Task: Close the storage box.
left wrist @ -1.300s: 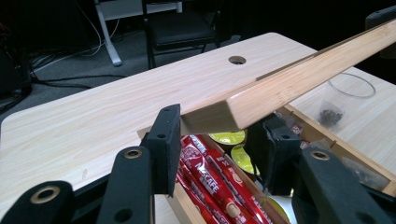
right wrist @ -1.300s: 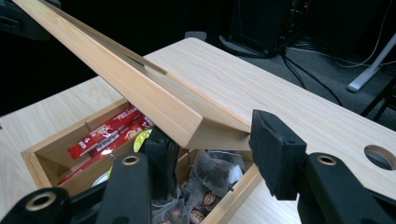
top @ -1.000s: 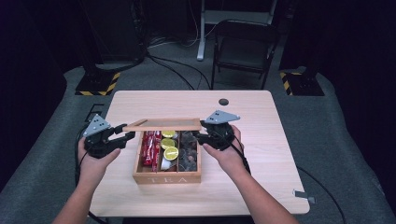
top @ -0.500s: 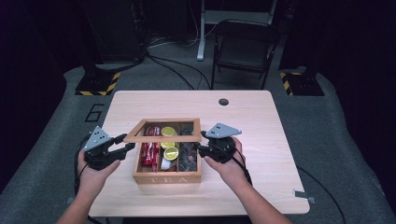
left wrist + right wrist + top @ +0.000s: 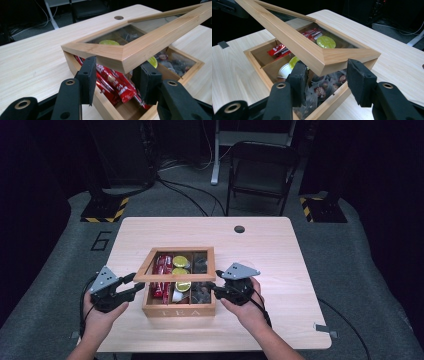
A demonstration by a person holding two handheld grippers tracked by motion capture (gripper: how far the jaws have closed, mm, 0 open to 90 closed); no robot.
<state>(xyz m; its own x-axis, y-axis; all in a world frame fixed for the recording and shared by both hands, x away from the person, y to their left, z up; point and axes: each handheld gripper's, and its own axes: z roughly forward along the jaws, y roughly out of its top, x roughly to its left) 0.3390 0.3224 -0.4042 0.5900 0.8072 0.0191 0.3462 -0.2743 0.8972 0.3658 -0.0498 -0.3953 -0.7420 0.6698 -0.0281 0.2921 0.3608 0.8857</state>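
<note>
Wooden glass-paned lid is held tilted just above open tea box on table, one front corner clamped in left gripper jaws, opp. corner gripped by right gripper, jaws part-closed on frame w/ sachets below

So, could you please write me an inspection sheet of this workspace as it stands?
Surface: wooden table, a round hole near its far edge.
Job's things: wooden box with red packets, lime-lidded cups and dark sachets; glass-paned lid tilted over it, front edge raised.
Clutter: nothing seen.
Grippers: left gripper shut on the lid's front left corner, right gripper on its front right corner.
Cables: one trails from each gripper; more on the floor behind.
Surroundings: folding chair, striped stand bases, grey mat marked 6.
</note>
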